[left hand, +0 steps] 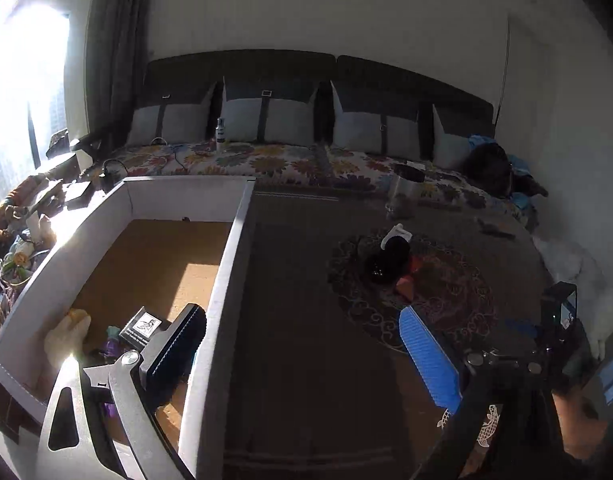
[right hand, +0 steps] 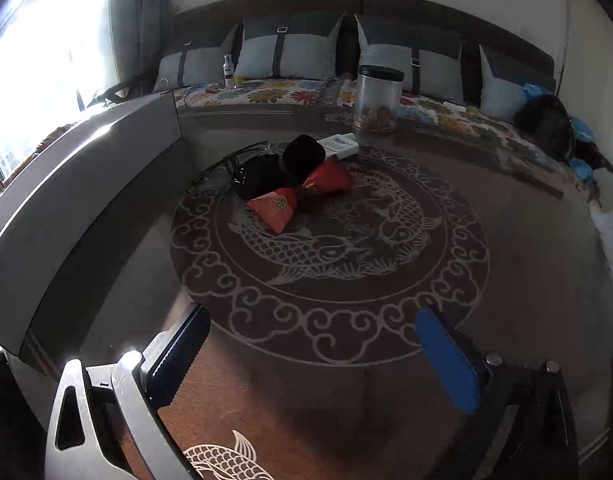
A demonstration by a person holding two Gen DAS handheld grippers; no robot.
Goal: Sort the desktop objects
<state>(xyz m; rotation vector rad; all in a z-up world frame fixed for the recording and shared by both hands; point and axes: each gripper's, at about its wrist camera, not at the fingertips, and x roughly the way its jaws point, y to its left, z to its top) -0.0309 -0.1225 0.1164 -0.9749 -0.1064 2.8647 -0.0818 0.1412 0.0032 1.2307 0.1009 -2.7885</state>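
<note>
My left gripper [left hand: 300,314] is open and holds nothing. Its black finger hangs over the grey-walled storage box [left hand: 222,280] and its blue finger over the dark table. Inside the box lie a black card box [left hand: 143,326], a pale yellow soft toy [left hand: 68,334] and a small purple and green item [left hand: 113,346]. My right gripper [right hand: 311,314] is open and empty above the table's fish pattern. Beyond it sits a pile: a black pouch [right hand: 282,164], two red packets [right hand: 276,208], a white tube [right hand: 340,145] and glasses [right hand: 226,164]. The same pile [left hand: 390,258] shows small in the left wrist view.
A clear jar with a black lid [right hand: 378,98] stands at the table's far edge. The box wall [right hand: 86,184] runs along the left. Behind is a sofa with a floral cover [right hand: 274,92], grey cushions and a small bottle [right hand: 228,72]. A hand [left hand: 574,416] holds dark gear at lower right.
</note>
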